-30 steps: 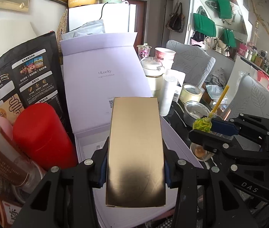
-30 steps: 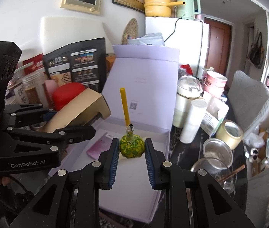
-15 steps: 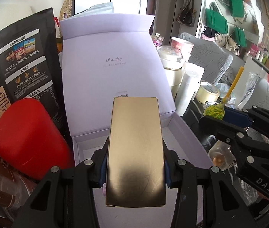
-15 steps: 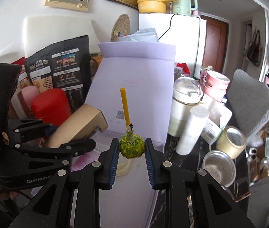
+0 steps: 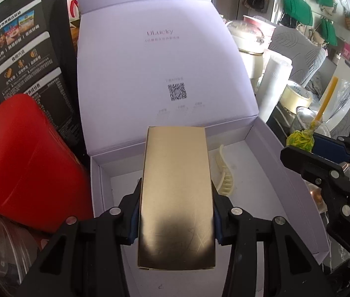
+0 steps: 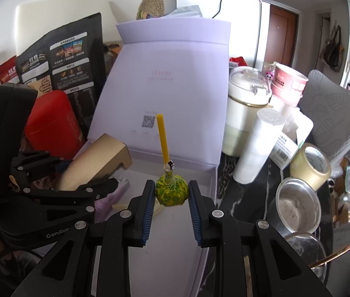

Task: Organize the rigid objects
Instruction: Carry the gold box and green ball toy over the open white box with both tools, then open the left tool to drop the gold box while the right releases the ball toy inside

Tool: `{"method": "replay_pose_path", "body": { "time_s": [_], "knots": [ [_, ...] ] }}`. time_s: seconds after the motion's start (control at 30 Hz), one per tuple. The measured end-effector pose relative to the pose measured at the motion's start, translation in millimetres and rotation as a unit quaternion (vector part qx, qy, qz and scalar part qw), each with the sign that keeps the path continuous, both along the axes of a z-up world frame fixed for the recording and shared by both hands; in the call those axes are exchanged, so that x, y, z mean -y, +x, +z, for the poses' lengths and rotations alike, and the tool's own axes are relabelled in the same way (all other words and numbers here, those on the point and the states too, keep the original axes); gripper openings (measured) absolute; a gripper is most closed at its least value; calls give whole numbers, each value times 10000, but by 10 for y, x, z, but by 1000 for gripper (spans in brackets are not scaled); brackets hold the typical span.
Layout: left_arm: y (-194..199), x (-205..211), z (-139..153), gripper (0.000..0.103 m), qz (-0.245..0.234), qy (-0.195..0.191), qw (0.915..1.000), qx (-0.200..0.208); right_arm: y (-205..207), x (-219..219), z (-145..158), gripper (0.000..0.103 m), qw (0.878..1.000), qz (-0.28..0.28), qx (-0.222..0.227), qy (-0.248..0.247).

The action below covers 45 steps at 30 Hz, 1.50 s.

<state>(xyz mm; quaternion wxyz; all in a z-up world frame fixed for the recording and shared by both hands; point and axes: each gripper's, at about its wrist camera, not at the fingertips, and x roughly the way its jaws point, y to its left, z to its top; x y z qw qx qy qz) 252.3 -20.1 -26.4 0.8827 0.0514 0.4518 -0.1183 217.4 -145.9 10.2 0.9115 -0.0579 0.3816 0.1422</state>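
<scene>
— Cluttered table [image 6: 254, 173], what sits ahead of the claws?
— An open lilac box [image 5: 281, 163]. The left claw [image 5: 176, 212] pinches a plain, shiny gold carton [image 5: 176, 198] over it; the right claw [image 6: 172, 199] squeezes a round yellow-green lollipop [image 6: 172, 191].

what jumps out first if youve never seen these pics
A gold box fills the left view's centre, clamped in the left tongs over an open lilac gift box whose lid stands upright behind. In the right view, the right tongs grip a green-and-yellow lollipop, yellow stick up; a red canister sits left of the box.
</scene>
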Motion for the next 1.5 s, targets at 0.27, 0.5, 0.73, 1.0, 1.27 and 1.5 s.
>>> {"method": "replay_pose_path", "body": {
  "time_s": [0.27, 0.5, 0.73, 1.0, 1.27, 1.5],
  "knots": [
    [70, -22, -159, 44, 93, 76, 9997, -233, 62, -18, -126, 27, 9998, 30, -216, 2],
    [139, 4, -253, 44, 145, 148, 9991, -378, 87, -20, -186, 27, 9995, 36, -318, 53],
    [203, 47, -254, 45, 187, 236, 9986, -436, 83, -22, -164, 30, 9996, 9, -263, 49],
    [161, 36, -61, 87, 391, 295, 9988, -92, 61, 5, -121, 40, 9997, -106, -230, 30],
    [33, -20, 101, 87, 398, 264, 9988, 46, -19, 11, 7, 40, 9999, -85, -108, 74],
    [-55, -83, 250, 87, 397, 191, 9989, 151, -105, -17, 140, 40, 9999, -72, 51, 110]
  ]
}}
